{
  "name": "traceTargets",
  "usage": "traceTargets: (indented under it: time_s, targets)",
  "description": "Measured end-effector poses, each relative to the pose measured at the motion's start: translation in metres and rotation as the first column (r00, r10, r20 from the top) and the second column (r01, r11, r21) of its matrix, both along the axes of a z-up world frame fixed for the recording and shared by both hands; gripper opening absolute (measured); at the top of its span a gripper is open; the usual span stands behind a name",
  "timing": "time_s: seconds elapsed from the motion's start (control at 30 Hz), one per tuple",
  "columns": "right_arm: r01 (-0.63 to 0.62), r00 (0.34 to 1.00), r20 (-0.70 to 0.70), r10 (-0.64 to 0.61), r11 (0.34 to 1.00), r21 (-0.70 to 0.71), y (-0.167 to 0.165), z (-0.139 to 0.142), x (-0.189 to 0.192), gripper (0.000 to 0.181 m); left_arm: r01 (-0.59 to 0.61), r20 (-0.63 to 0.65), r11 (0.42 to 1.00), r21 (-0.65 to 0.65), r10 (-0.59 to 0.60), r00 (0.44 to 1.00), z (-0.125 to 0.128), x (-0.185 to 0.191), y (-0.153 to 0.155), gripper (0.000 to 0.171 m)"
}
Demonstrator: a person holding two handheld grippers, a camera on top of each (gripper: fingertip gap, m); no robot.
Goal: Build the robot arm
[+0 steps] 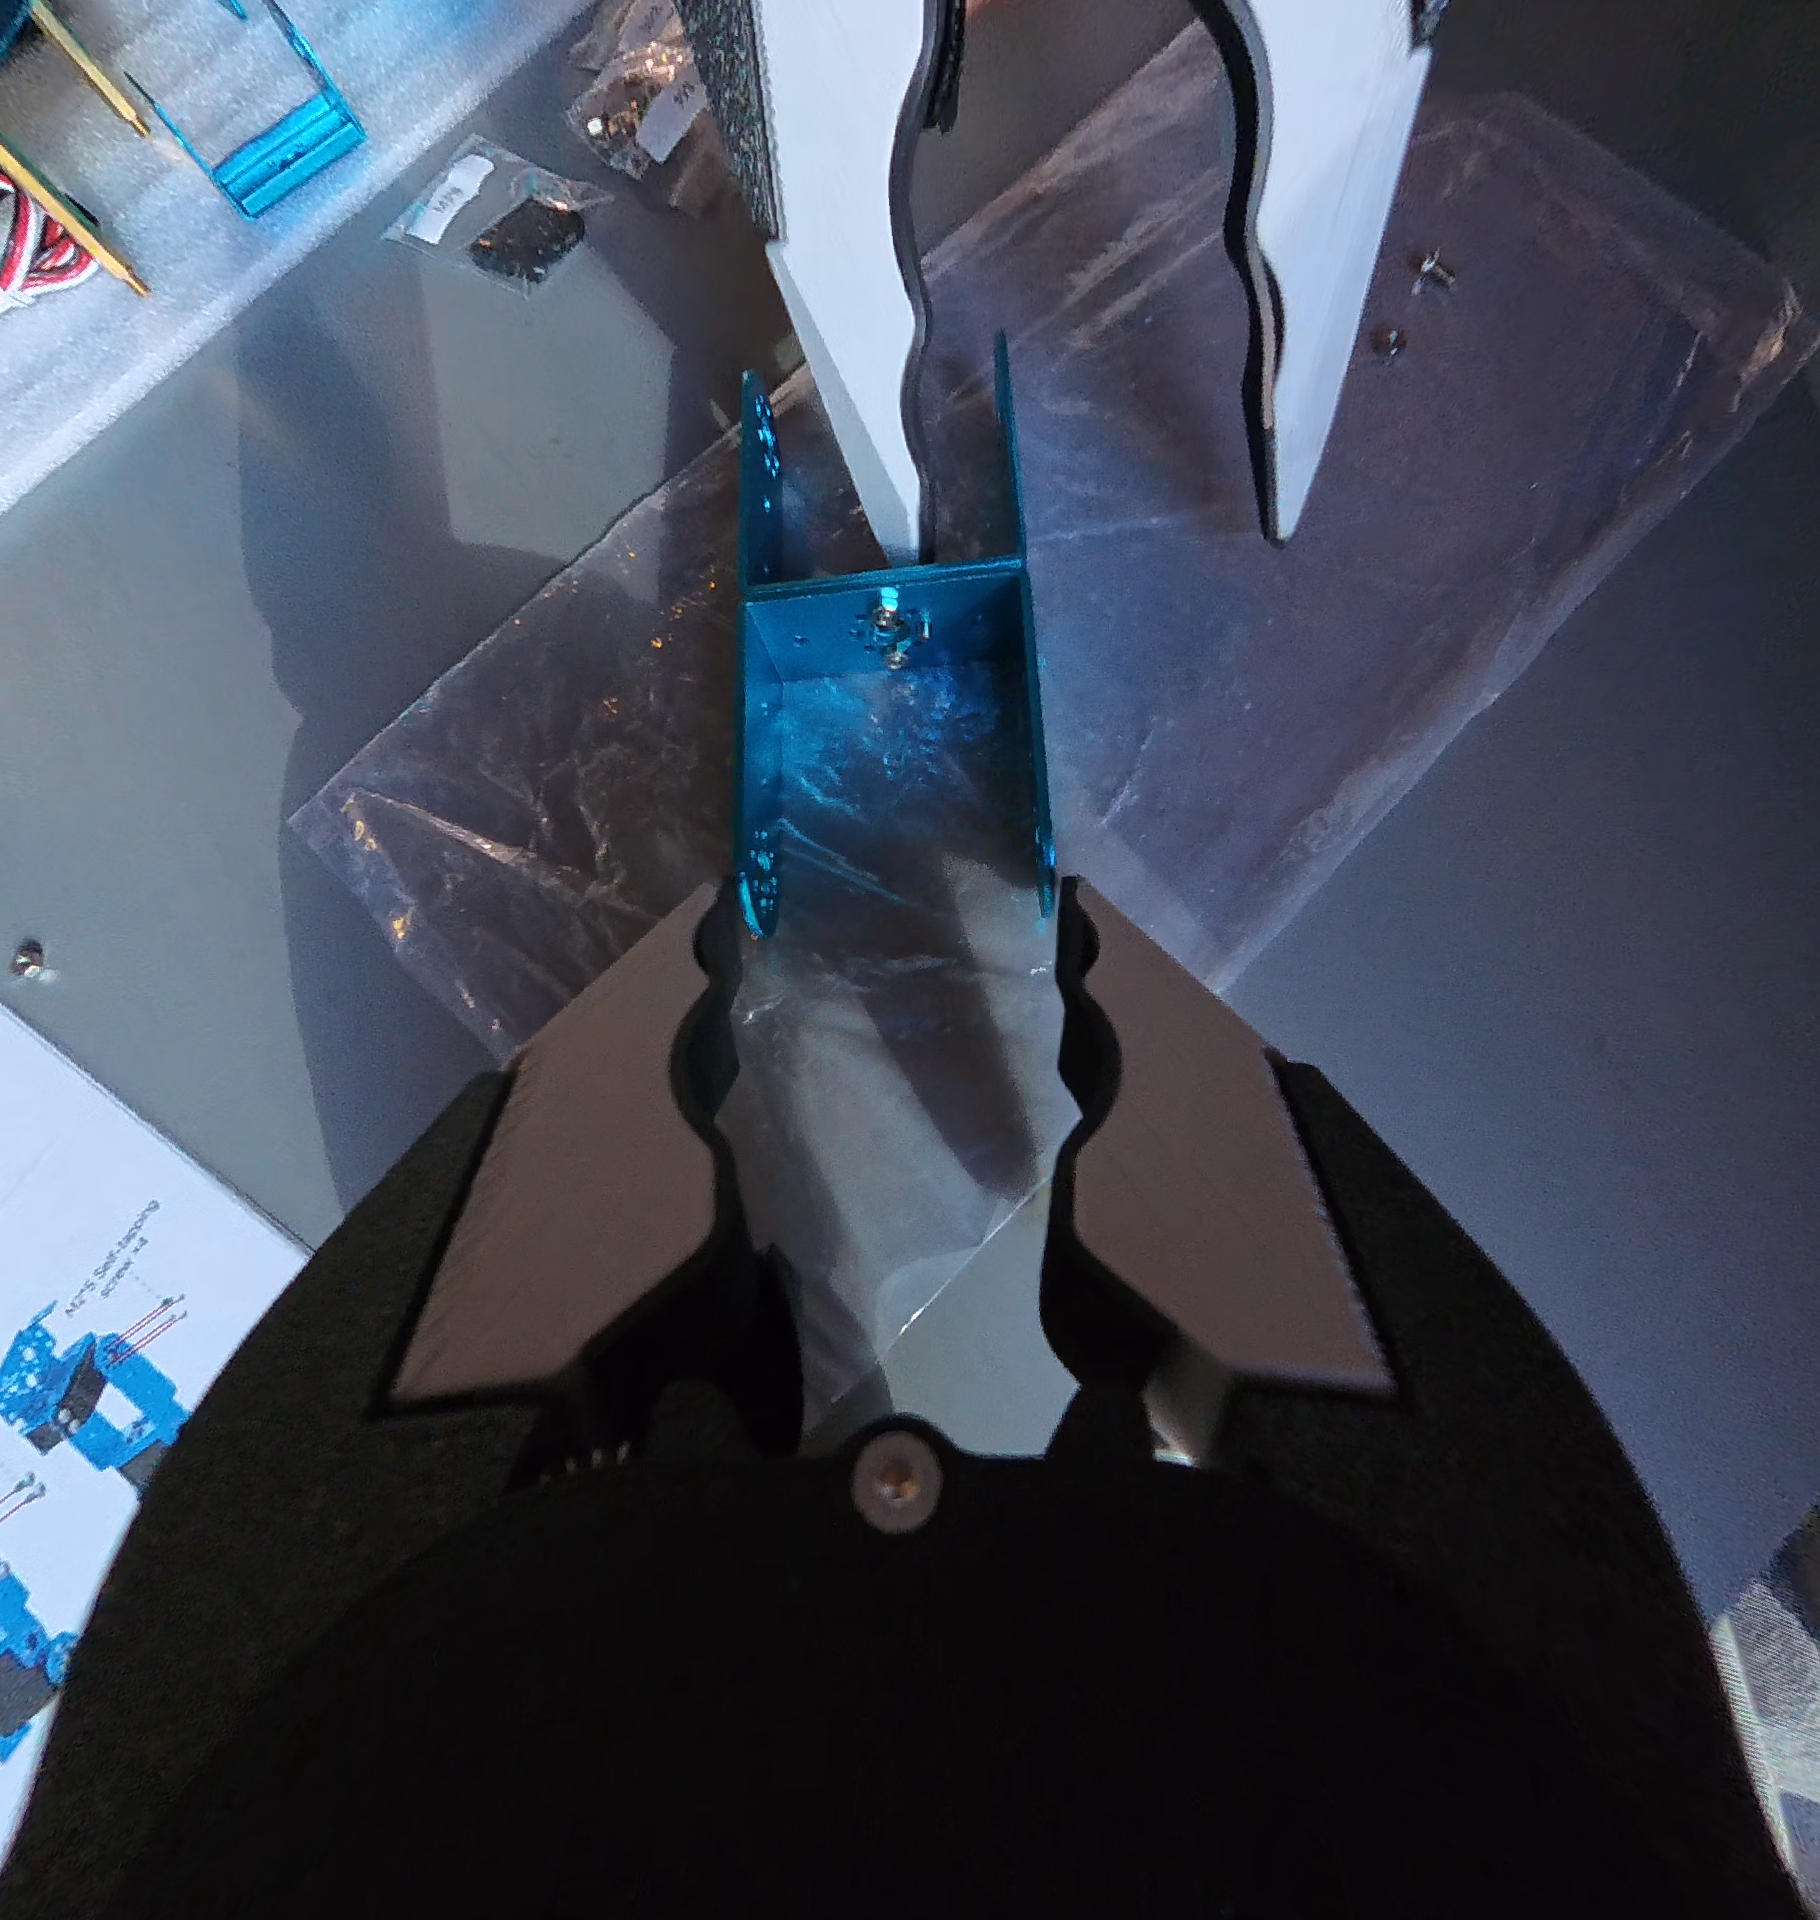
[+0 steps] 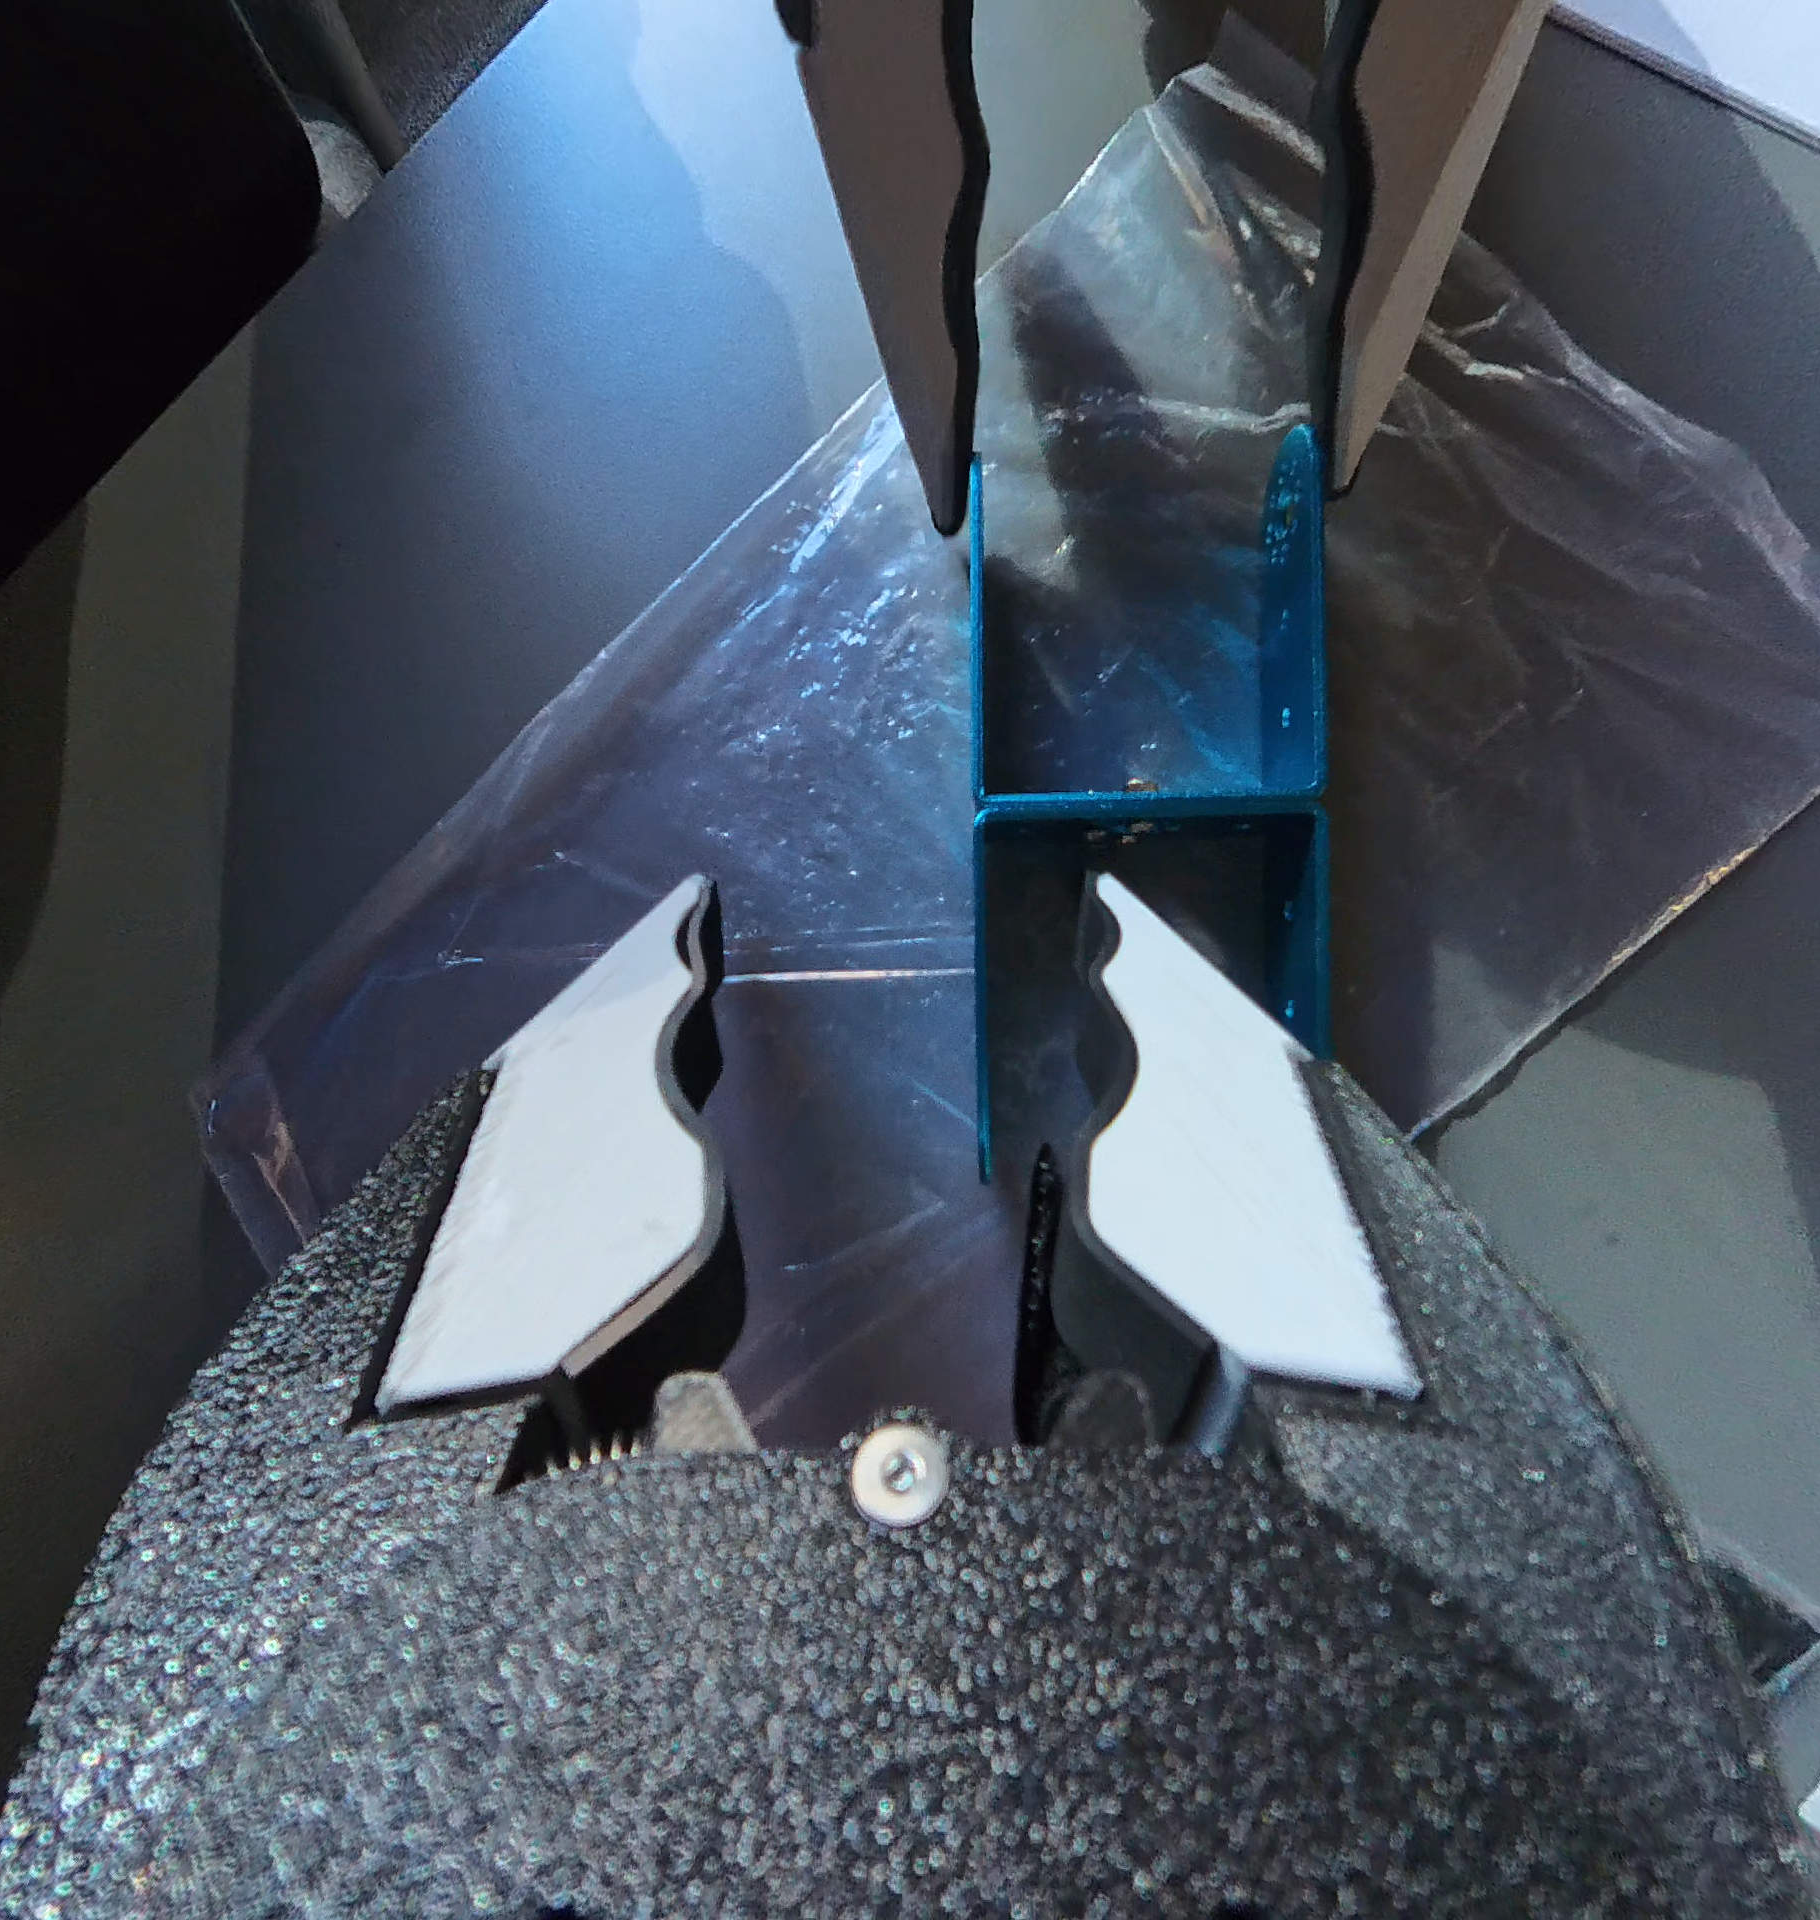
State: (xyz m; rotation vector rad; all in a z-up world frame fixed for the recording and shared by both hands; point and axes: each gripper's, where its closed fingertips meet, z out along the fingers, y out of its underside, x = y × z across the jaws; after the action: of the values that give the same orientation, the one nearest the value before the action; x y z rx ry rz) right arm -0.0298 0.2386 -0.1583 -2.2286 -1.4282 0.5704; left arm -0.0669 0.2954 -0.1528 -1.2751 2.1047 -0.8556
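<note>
Where the two grippers face each other over the grey table (image 1: pixel 1508 1143), a blue metal bracket (image 1: pixel 885 727) sits between them: two U-shaped pieces joined back to back, making an H from above, glossy anodised blue, with small holes in the rounded tips of its side plates and a silvery screw (image 1: pixel 890 623) in the middle web. It rests on a crumpled clear plastic bag (image 1: pixel 532 769) spread flat on the table.

The left gripper (image 1: pixel 890 894) has its jaws spread to about the bracket's width, the tips sitting just outside the ends of the near pair of side plates; whether they actually press on the metal I cannot tell. The right gripper (image 2: pixel 901 894) comes from the opposite end, jaws apart and holding nothing: one finger (image 2: pixel 1186 1143) reaches inside the far U, the other (image 2: pixel 594 1122) hangs outside over the plastic, so one blue side plate stands between the two fingers.

Off to the edge of the left wrist view lie a printed instruction sheet (image 1: pixel 64 1382), small bags of hardware (image 1: pixel 511 218), another blue bracket (image 1: pixel 272 135) on white foam, and a few loose screws (image 1: pixel 1431 270).
</note>
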Motion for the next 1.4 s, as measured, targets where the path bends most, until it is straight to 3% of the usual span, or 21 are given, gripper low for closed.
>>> traceTargets:
  time_s: [0.17,0.27,0.4,0.6,0.7,0.87,1.17,1.3,1.4]
  targets:
    - [0.011,1.000,-0.011,-0.011,1.000,0.001,0.000,0.001,0.005,0.068,0.029,0.074,0.991,-0.128,-0.019,0.997,0.030,-0.008,0.004,0.062]
    - [0.015,0.999,-0.037,-0.015,1.000,0.000,0.001,0.006,0.006,0.068,-0.054,0.137,0.987,-0.150,0.075,0.988,0.052,0.001,0.049,0.053]
    - [0.004,0.993,-0.117,-0.002,1.000,0.020,-0.001,0.024,0.008,0.065,-0.240,0.008,0.962,0.128,0.241,0.970,0.028,0.031,0.137,0.045]
    - [0.089,0.942,-0.324,-0.088,0.996,-0.013,0.012,0.046,0.032,0.056,-0.138,-0.218,0.978,0.154,0.170,0.961,0.021,0.063,0.177,0.029]
    - [0.082,0.918,-0.384,-0.099,0.995,-0.061,0.012,0.052,0.035,0.054,-0.060,-0.342,0.992,0.115,0.096,0.935,0.016,0.068,0.173,0.027]
    - [0.073,0.927,-0.365,-0.088,0.996,-0.054,0.010,0.050,0.038,0.053,-0.048,-0.457,0.982,0.184,0.129,0.880,-0.002,0.071,0.186,0.027]
    - [0.062,0.932,-0.352,-0.081,0.996,-0.066,0.007,0.047,0.038,0.050,-0.059,-0.487,0.988,0.144,0.123,0.865,-0.009,0.078,0.193,0.015]
    - [0.067,0.934,-0.347,-0.086,0.996,-0.065,0.009,0.046,0.039,0.049,0.022,-0.469,0.980,0.196,0.074,0.880,-0.010,0.077,0.188,0.006]
    - [0.069,0.935,-0.344,-0.087,0.996,-0.064,0.009,0.046,0.040,0.048,0.040,-0.446,0.960,0.278,0.093,0.890,-0.009,0.079,0.192,0.014]
